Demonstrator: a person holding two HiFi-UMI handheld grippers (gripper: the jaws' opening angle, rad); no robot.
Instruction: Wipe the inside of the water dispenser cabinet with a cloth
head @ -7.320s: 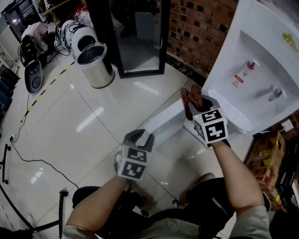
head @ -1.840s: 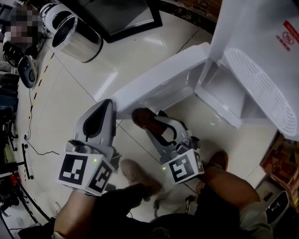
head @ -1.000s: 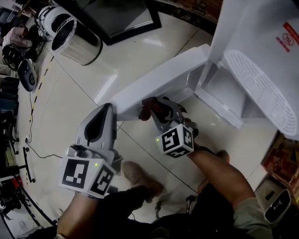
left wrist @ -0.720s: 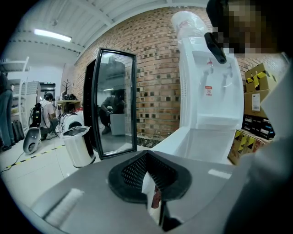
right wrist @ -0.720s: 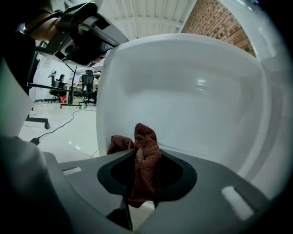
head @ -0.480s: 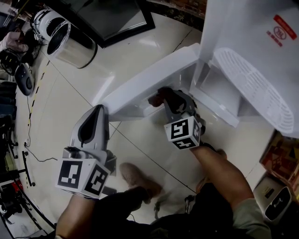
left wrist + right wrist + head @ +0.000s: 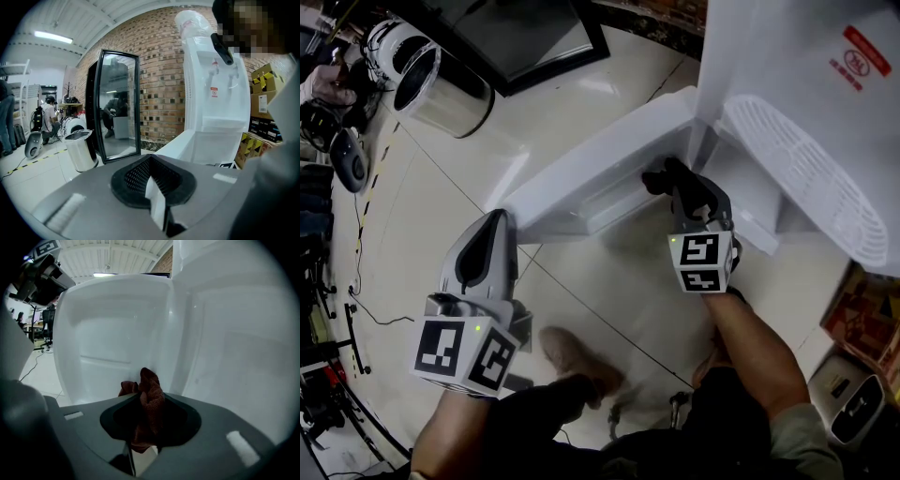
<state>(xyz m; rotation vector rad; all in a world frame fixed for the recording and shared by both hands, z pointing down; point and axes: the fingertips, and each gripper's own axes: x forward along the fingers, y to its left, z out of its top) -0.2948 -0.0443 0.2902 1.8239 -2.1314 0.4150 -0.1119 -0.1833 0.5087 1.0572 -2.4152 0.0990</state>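
The reddish-brown cloth (image 7: 149, 401) is bunched up and squeezed between the jaws of the right gripper (image 7: 667, 180). The jaws are partly closed on it, and a lump of cloth sticks out past the tips. It sits right at the open cabinet (image 7: 759, 208) in the bottom of the white water dispenser (image 7: 787, 56), close to the corner where the cabinet door (image 7: 600, 164) joins the cabinet. In the right gripper view the white inside of the door fills the left and the cabinet wall fills the right. I cannot tell if the cloth touches either one. The door swings out wide over the shiny tiled floor (image 7: 450, 197). The left gripper (image 7: 500, 223) has its jaws pressed together with nothing in them, and its tip is just beside the far corner of the door. Above the cabinet is the dispenser's round drip tray (image 7: 811, 164) with little holes. Higher up is a red label (image 7: 856, 54), but its writing is too small to read. Farther off are a metal bin (image 7: 450, 94), a tall mirror (image 7: 525, 28) with a black frame, and a brick wall (image 7: 159, 65). Cardboard boxes (image 7: 266, 86) are stacked by the dispenser. A thin cable (image 7: 370, 314) lies on the floor, and a shoe (image 7: 574, 354) shows near the person's legs.
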